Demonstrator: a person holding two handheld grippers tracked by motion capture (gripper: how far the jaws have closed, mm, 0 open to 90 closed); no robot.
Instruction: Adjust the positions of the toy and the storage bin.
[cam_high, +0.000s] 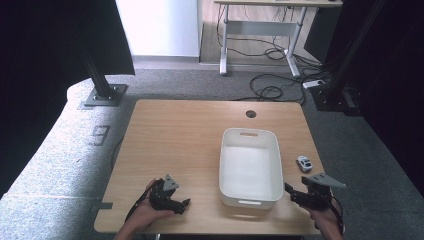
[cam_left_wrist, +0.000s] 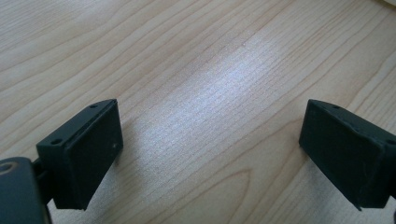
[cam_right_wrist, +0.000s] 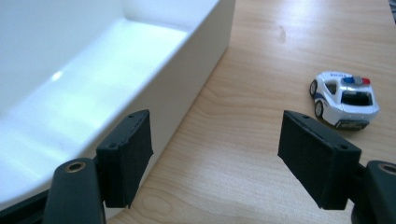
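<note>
A white plastic bin (cam_high: 250, 167) stands empty on the wooden table (cam_high: 175, 145), right of centre. A small white toy police car (cam_high: 304, 163) sits on the table just right of the bin, upright on its wheels. In the right gripper view the car (cam_right_wrist: 344, 99) lies ahead and to the right, and the bin wall (cam_right_wrist: 187, 79) runs along the left. My right gripper (cam_high: 292, 192) is open and empty near the bin's front right corner; its jaws (cam_right_wrist: 215, 156) stand wide apart. My left gripper (cam_high: 184, 204) rests open and empty at the table's front left, over bare wood (cam_left_wrist: 210, 140).
A round cable hole (cam_high: 251, 114) sits near the table's far edge. Beyond the table are a grey carpet, a black frame post (cam_high: 102, 85), loose cables (cam_high: 270, 90) and a desk's legs (cam_high: 260, 35). The table's front edge is close to both hands.
</note>
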